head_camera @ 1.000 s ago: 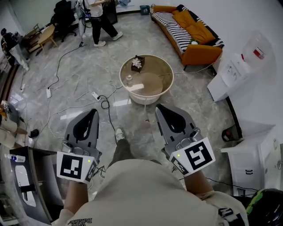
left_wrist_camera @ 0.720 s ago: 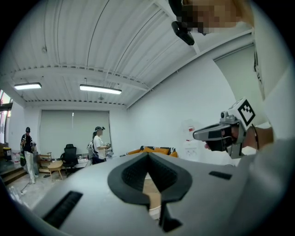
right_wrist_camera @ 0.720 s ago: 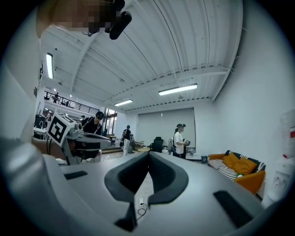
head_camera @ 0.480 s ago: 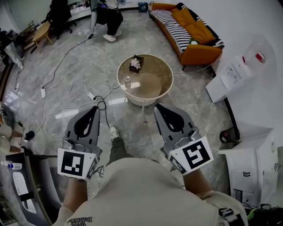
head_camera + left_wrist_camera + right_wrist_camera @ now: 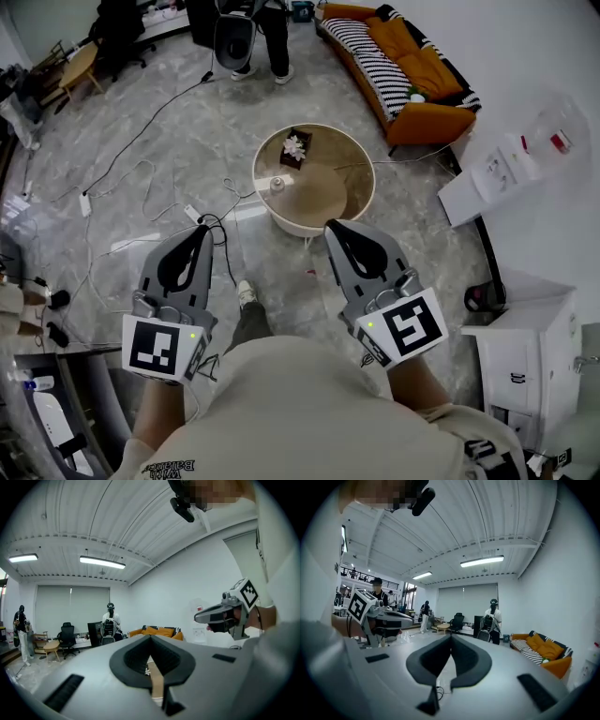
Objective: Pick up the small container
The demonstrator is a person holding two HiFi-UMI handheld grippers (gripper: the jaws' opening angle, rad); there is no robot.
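We judge the step in hand to be the approach. The round table (image 5: 302, 225) lies ahead; the left gripper (image 5: 201, 234) and right gripper (image 5: 334, 228) are both short of its near edge, jaws pressed together and empty. The small container (image 5: 277, 185) stands on the table's left part, so next we must reach it and part one gripper's jaws around it.

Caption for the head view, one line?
Shut and empty, the left gripper and right gripper point toward a round table bearing the small container.
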